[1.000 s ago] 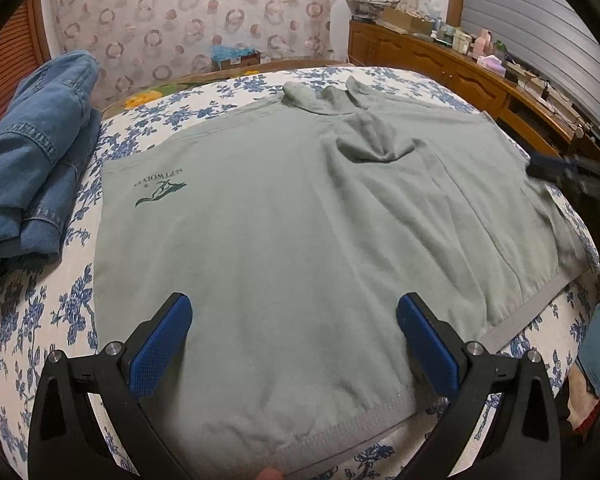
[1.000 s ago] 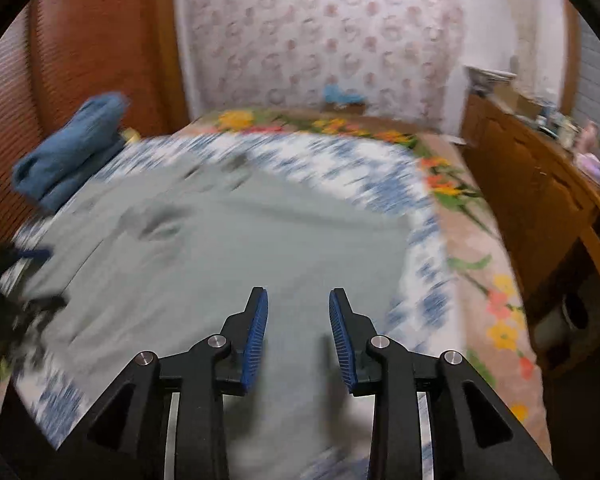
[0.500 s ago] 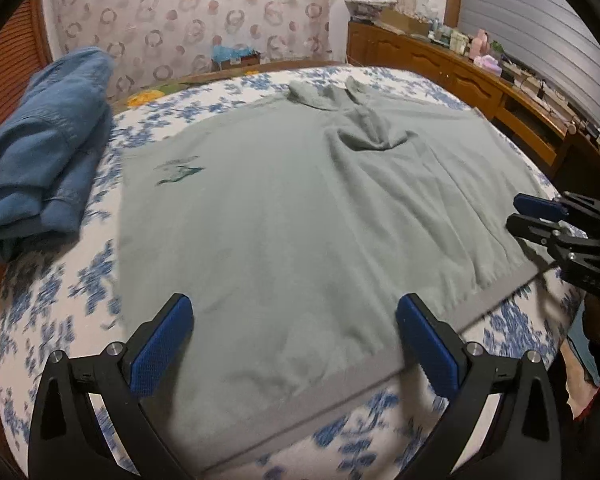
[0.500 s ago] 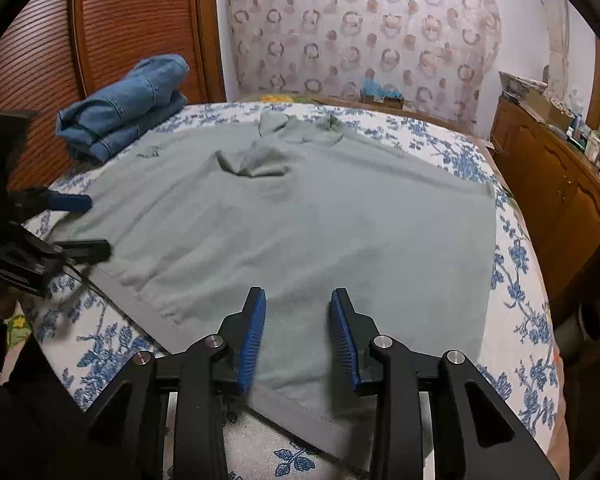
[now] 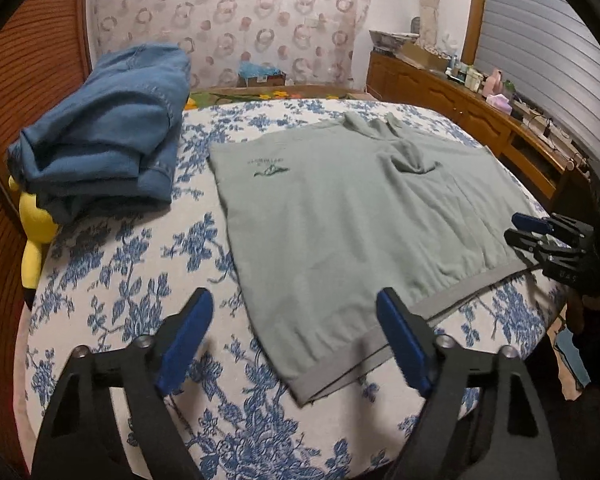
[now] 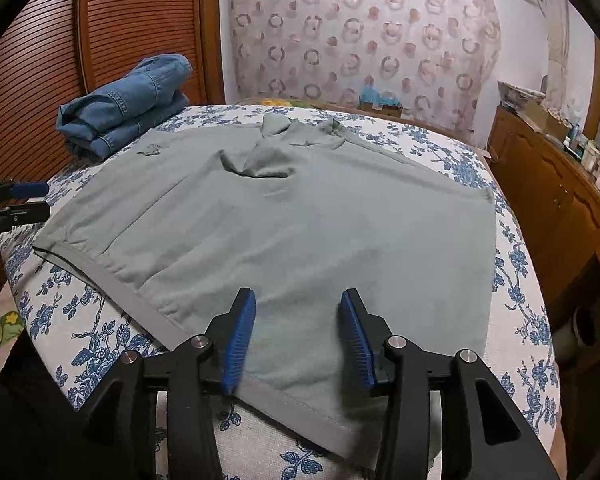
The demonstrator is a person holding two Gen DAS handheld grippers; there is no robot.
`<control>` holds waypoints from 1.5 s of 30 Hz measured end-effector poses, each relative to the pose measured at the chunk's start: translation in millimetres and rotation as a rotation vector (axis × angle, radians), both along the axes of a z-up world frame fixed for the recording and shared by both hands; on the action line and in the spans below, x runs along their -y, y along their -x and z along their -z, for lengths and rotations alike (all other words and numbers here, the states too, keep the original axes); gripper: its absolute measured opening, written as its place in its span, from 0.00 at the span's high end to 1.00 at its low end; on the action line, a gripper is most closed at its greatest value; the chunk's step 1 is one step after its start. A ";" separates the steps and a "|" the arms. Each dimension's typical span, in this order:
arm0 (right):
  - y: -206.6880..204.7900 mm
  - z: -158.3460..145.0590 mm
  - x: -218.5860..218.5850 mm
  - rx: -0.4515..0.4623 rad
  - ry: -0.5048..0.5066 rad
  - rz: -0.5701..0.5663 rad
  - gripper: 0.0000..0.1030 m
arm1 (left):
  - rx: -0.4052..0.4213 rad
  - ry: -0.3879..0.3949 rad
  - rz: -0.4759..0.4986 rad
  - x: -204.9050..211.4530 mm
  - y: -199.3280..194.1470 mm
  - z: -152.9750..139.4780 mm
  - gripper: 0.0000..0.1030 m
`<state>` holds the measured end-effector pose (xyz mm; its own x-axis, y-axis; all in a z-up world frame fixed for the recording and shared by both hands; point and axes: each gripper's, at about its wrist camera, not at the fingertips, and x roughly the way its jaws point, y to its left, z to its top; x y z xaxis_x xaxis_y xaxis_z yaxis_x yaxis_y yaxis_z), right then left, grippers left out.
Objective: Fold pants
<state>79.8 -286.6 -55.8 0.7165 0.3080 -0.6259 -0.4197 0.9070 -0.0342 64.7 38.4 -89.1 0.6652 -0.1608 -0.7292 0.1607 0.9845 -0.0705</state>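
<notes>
Pants [image 6: 268, 224] flat on bed; yellow toy [image 5: 34, 236] only in left view; left gripper [image 5: 294, 336] closing, right gripper [image 6: 298, 336] opening, both empty

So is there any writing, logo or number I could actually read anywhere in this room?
Grey-green garment: a dark green print with a line of letters above a small emblem, too blurred to read.
Right claw: pale marks on its black body, not readable.
Bottles on the sideboard: labels too small to read.
</notes>
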 end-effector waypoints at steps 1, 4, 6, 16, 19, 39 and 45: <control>1.6 0.5 0.1 0.003 0.000 0.000 0.55 | -0.001 0.001 0.002 -0.1 1.0 1.3 0.29; 3.5 0.8 1.1 0.008 0.000 0.002 0.54 | -0.003 0.008 -0.007 -3.9 5.6 5.2 0.40; 3.9 1.2 1.1 0.011 -0.001 0.003 0.54 | -0.005 0.022 -0.011 -6.9 9.2 7.0 0.50; 6.8 3.0 3.2 0.028 -0.007 0.003 0.54 | -0.017 0.011 -0.050 -8.9 22.4 16.8 0.60; 6.9 2.9 3.2 0.028 -0.007 0.004 0.53 | -0.019 0.007 -0.047 -6.2 24.3 19.8 0.60; 6.4 3.2 2.8 0.031 -0.012 0.007 0.53 | 0.061 0.051 0.013 12.0 9.3 -2.1 0.98; 7.0 1.6 6.2 0.021 -0.037 0.011 0.52 | 0.093 0.051 0.063 29.5 2.4 -18.9 0.98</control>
